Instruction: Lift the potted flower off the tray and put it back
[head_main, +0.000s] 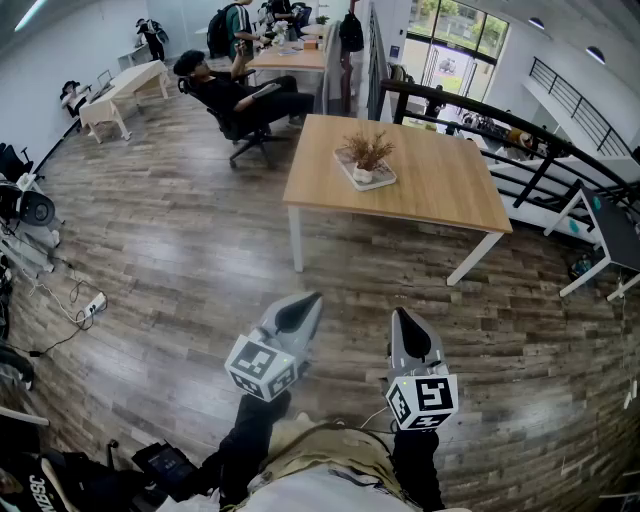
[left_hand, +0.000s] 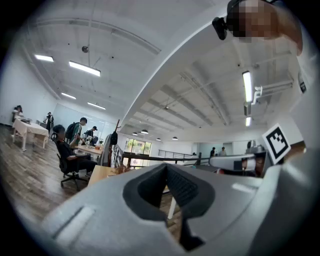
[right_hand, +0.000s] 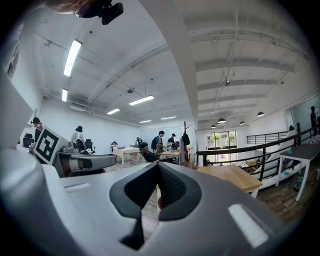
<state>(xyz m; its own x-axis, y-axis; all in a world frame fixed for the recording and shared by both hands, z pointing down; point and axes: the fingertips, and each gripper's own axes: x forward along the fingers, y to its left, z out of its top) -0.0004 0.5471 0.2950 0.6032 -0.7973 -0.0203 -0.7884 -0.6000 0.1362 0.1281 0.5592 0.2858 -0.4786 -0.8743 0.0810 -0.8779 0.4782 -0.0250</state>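
Observation:
The potted flower, dry brown stems in a small white pot, stands on a pale tray on a wooden table far ahead. My left gripper and right gripper are held close to my body over the floor, well short of the table, both pointing level toward it. Each has its jaws shut with nothing between them. In the left gripper view the left gripper faces the table. In the right gripper view the right gripper has the table beyond it.
A person sits in an office chair left of the table, with more desks and people behind. A black railing runs behind the table, and a white desk stands at the right. Cables and equipment lie along the left wall.

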